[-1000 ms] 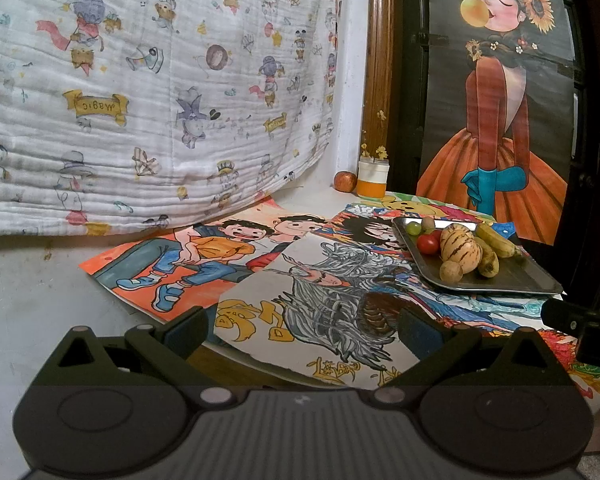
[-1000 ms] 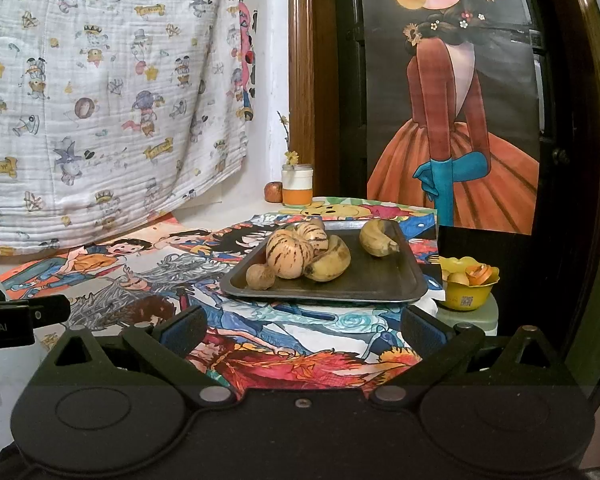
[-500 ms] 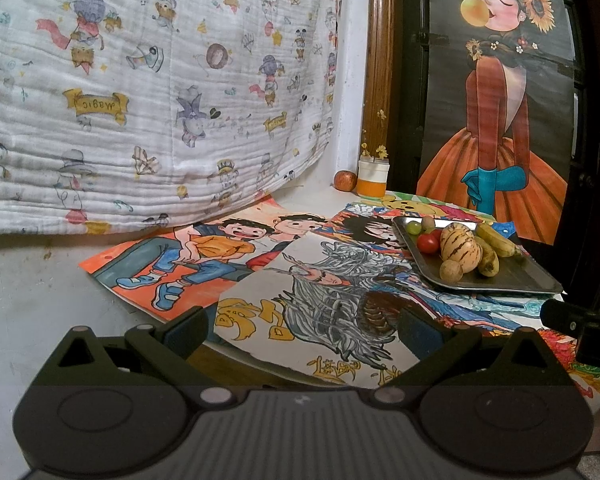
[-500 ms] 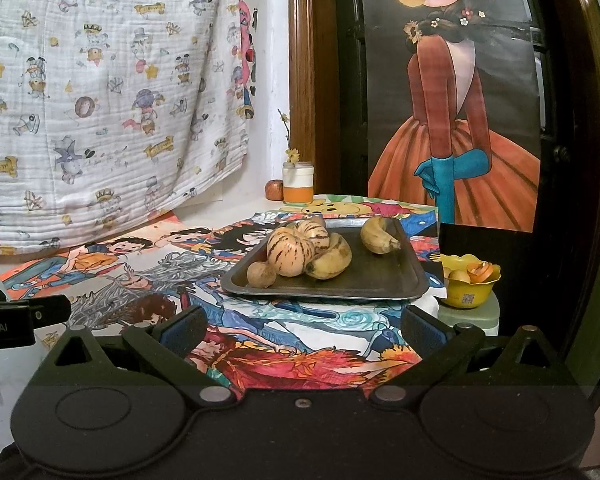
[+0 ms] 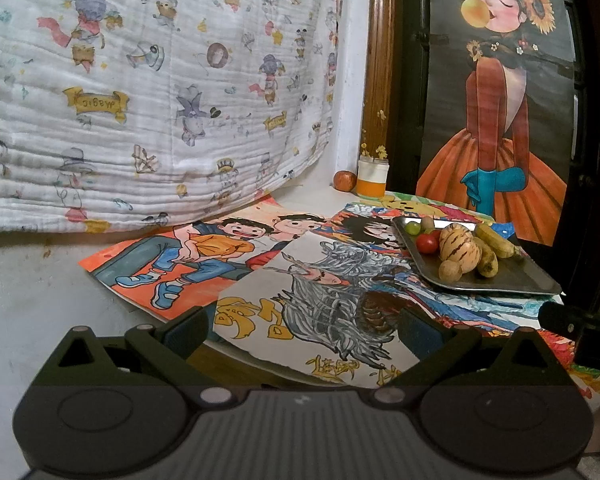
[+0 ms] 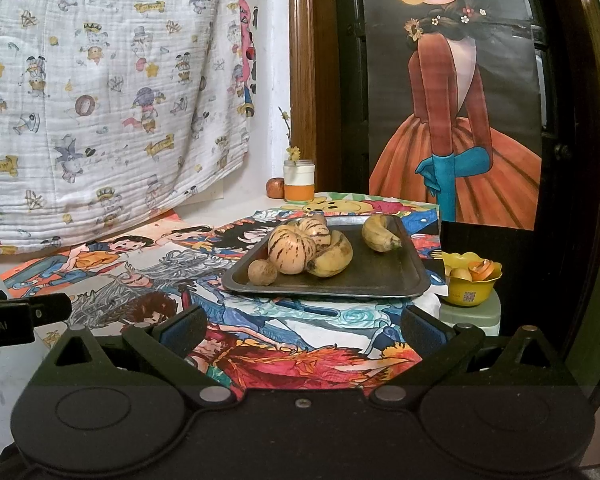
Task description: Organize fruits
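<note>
A dark metal tray point(image 6: 380, 276) sits on a table covered with cartoon posters. On it lie two striped melons point(image 6: 292, 250), a small brown round fruit point(image 6: 262, 272) and two bananas point(image 6: 380, 234). In the left wrist view the tray point(image 5: 512, 280) also holds a red tomato point(image 5: 427, 243) and a green grape point(image 5: 412, 227). My right gripper point(image 6: 304, 330) is open and empty, short of the tray's near edge. My left gripper point(image 5: 304, 330) is open and empty, well left of the tray over the posters.
A yellow bowl point(image 6: 470, 292) with fruit pieces stands right of the tray on a pale lid. An orange-and-white jar point(image 6: 299, 184) and a red apple point(image 6: 275, 187) stand at the back by the wall. A patterned blanket point(image 5: 140, 80) hangs on the left.
Both grippers have crept slightly forward toward the table; nothing was grasped or moved.
</note>
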### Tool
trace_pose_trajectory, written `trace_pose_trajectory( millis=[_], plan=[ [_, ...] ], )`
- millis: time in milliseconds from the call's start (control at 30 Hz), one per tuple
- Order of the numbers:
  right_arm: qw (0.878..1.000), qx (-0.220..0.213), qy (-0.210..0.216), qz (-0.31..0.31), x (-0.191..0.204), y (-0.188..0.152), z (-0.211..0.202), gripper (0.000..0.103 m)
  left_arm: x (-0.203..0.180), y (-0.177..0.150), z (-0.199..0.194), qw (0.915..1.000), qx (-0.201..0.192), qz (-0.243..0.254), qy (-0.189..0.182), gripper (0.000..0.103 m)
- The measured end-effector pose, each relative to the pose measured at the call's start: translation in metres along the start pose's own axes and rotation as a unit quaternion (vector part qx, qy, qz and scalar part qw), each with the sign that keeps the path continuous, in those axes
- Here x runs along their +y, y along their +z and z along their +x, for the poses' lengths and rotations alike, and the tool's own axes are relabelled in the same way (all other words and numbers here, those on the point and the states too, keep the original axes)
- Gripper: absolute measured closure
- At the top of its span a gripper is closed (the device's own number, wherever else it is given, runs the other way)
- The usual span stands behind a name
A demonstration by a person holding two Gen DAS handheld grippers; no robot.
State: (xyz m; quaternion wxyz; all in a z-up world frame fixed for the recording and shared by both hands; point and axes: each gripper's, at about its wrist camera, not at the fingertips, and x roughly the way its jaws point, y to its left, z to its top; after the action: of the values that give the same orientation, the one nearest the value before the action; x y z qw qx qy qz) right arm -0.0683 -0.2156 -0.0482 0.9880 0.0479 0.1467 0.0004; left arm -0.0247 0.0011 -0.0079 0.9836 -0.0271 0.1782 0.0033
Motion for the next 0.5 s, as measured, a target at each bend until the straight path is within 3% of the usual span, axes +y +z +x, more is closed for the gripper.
trace_pose_trajectory(
  millis=[333,500],
  plan=[
    [1.000,0.001,0.000,0.001,0.0000,0.0009,0.0004,0.000,-0.0017,-0.0003,-0.0015,0.9999,0.008,0.009,0.000,0.000],
    [1.000,0.000,0.000,0.001,0.0015,0.0002,-0.0008,0.000,-0.0034,0.0006,-0.0076,0.9999,-0.007,0.012,0.004,0.000]
  ],
)
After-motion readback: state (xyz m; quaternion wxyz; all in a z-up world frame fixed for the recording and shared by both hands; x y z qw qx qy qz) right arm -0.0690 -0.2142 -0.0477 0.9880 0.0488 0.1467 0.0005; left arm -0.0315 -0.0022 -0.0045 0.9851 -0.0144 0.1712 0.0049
